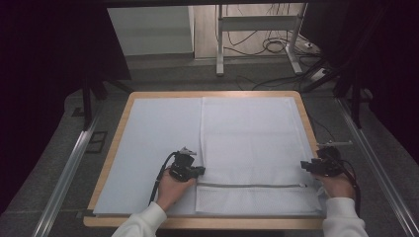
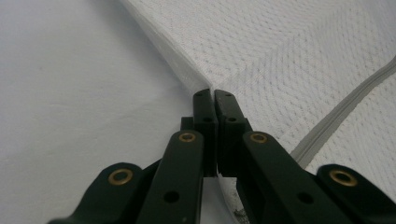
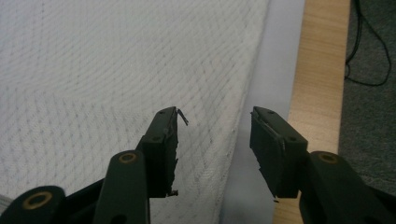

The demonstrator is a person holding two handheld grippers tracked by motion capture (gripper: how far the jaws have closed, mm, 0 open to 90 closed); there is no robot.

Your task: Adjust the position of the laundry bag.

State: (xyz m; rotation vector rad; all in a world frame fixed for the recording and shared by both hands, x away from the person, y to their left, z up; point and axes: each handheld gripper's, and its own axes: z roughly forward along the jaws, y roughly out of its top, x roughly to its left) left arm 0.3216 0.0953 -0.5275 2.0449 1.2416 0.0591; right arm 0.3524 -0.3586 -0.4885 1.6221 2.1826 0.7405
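A white mesh bag (image 1: 252, 138) with a grey zipper (image 1: 252, 185) lies flat on the right half of a pale sheet (image 1: 158, 133) that covers the wooden table (image 1: 114, 143). My left gripper (image 1: 200, 171) sits at the bag's left edge, just above the zipper's end. In the left gripper view its jaws are shut (image 2: 214, 93) on the hem of the mesh bag (image 2: 289, 51), with the zipper (image 2: 345, 107) to the right. My right gripper (image 1: 306, 168) is at the bag's right edge. Its open jaws (image 3: 215, 114) straddle the edge of the mesh bag (image 3: 93, 70) without pressing it.
The table's wooden rim (image 3: 317, 70) runs just right of my right gripper, with grey floor and a cable (image 3: 369, 46) beyond. Metal rails (image 1: 69, 168) flank the table. A desk frame with loose cables (image 1: 257, 39) stands behind it.
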